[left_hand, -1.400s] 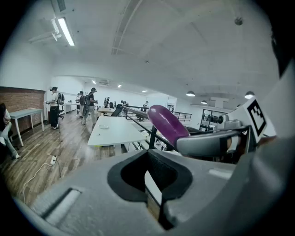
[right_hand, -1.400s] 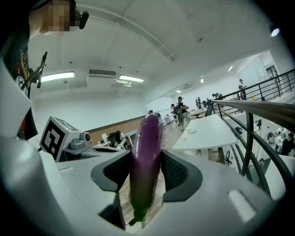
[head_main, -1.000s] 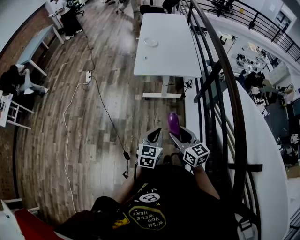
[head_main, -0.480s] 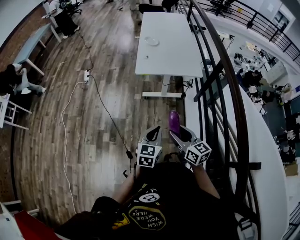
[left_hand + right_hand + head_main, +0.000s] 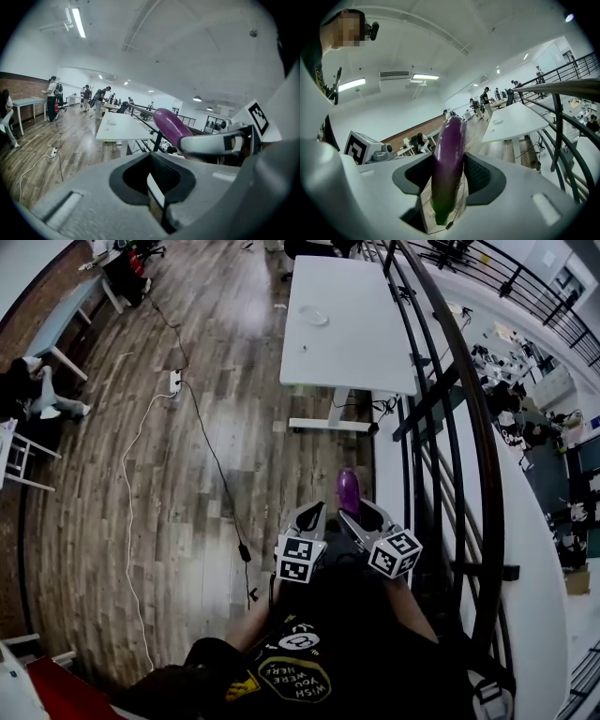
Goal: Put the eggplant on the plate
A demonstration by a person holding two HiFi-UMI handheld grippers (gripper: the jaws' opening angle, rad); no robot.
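The walk across the room is carrying on. Compared with a second ago, the floor (image 5: 187, 474) is sliding back under the head view and the white table (image 5: 361, 348) is sitting a touch larger and nearer. Both grippers are riding forward together, low in front of the person's chest.

The right gripper (image 5: 364, 515) is keeping its hold. Its jaws are standing wide, pads pressing either side of the eggplant (image 5: 449, 154), which is poking out past the tips toward the table, purple end leading. No slip between the frames, and the opening isn't shifting.

The left gripper (image 5: 307, 517) is travelling alongside with its jaws together, or all but, and nothing in them. It looks like a passenger for now.

The plate (image 5: 314, 315) is waiting on the far part of the table, well apart from the eggplant, with open floor and the near table edge in between.

So the pick-up looks done and this is the carry. What's left, I'd say, is closing the gap, reaching over the table, lowering onto the plate and letting go.
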